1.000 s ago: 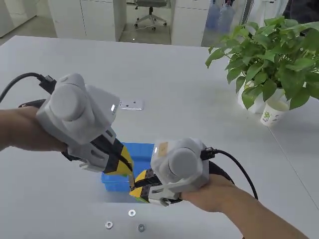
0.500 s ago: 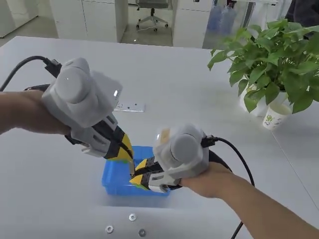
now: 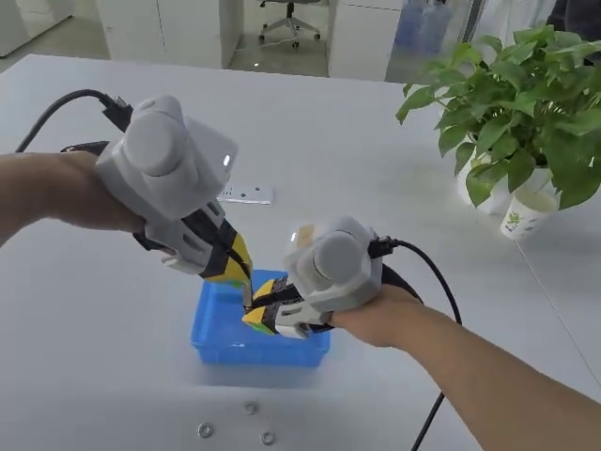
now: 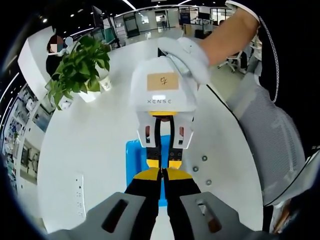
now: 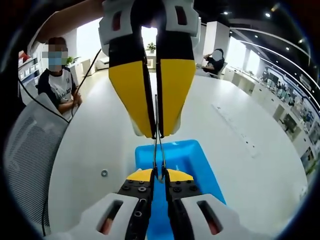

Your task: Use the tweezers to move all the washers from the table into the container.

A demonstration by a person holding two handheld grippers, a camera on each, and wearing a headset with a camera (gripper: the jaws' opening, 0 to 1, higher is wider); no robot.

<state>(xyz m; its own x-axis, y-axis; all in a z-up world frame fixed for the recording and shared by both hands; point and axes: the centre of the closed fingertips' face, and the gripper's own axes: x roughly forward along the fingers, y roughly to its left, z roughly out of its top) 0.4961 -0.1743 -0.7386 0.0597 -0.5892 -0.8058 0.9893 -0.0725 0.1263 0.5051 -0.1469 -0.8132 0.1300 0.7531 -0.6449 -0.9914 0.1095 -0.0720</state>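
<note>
Tweezers (image 5: 156, 142), thin steel, run lengthwise from your left gripper (image 3: 245, 282) to your right gripper (image 3: 257, 317), both pinched shut on them above the blue plastic container (image 3: 218, 346). Small metal washers (image 3: 250, 408) lie on the white surface (image 3: 113, 376), just nearer you.

We saw our left tongs (image 4: 161, 173) pressed together on the thin tweezers (image 4: 161, 169). They met the right tongs (image 4: 161, 163) tip to tip over the blue container (image 4: 133, 157). Three washers (image 4: 204, 158) lay on the white surface (image 4: 100, 135) beside it, and a potted plant (image 4: 75, 67) stood farther off.
</note>
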